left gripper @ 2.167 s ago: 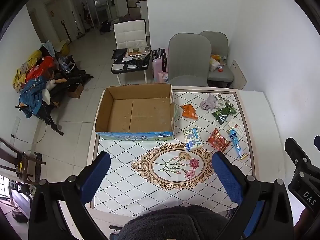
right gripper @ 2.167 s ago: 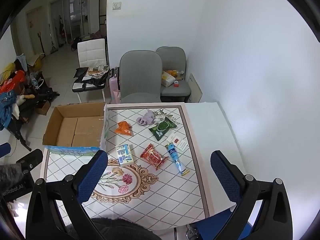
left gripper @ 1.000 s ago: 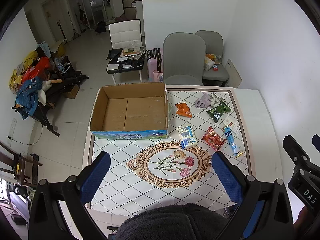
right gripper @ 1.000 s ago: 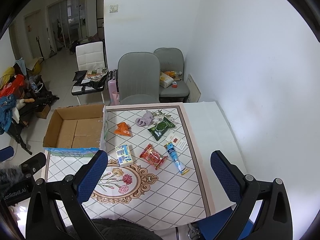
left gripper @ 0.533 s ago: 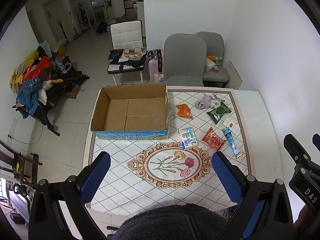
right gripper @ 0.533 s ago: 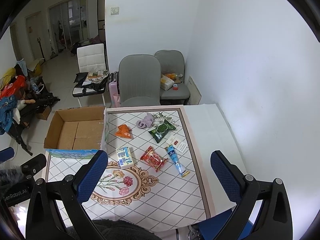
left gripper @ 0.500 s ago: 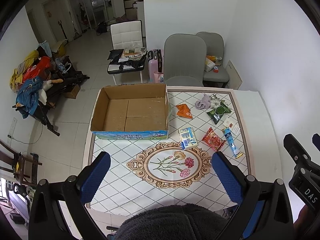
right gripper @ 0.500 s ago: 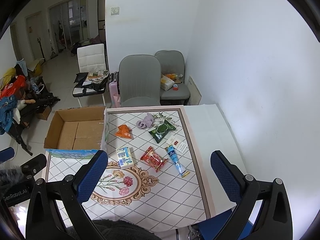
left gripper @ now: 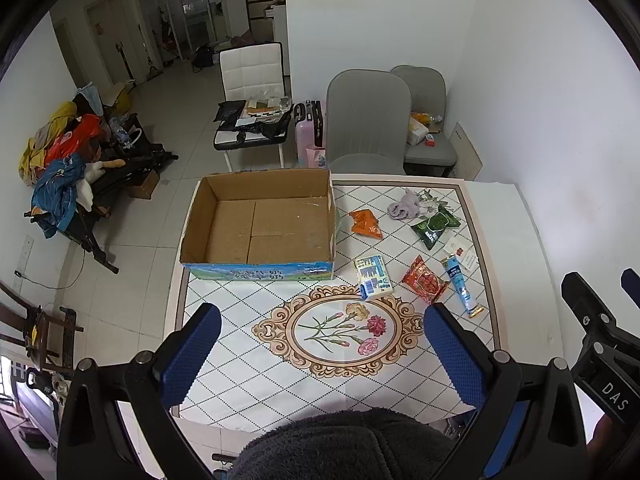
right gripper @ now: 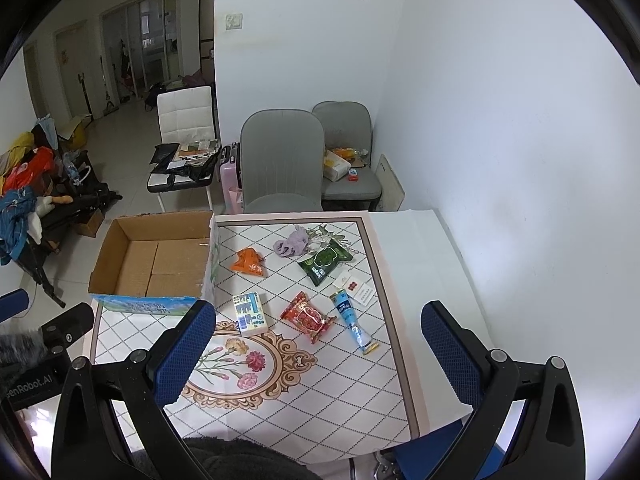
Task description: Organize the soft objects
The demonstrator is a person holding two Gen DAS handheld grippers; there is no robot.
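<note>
An empty open cardboard box [left gripper: 260, 224] [right gripper: 154, 258] sits at the table's far left. To its right lie an orange packet [left gripper: 365, 223] [right gripper: 248, 261], a purple cloth [left gripper: 404, 205] [right gripper: 291, 243], a green packet [left gripper: 434, 226] [right gripper: 325, 261], a white-blue tissue pack [left gripper: 374, 278] [right gripper: 250, 314], a red packet [left gripper: 425, 285] [right gripper: 307, 317] and a blue tube [left gripper: 460, 284] [right gripper: 352, 320]. My left gripper [left gripper: 320, 350] and right gripper [right gripper: 318, 348] are both open and empty, held high above the table's near side.
The table [left gripper: 240, 380] wears a diamond-patterned cloth with a flower medallion. Small white cards [right gripper: 358, 289] lie by the tube. Two grey chairs [left gripper: 368, 120] stand behind the table, a white chair [left gripper: 252, 76] further back. A clothes pile [left gripper: 60, 160] is at left.
Both cameras have drawn slightly back and up; the table looks a little smaller. No object on the table has moved. Both grippers stay open.
</note>
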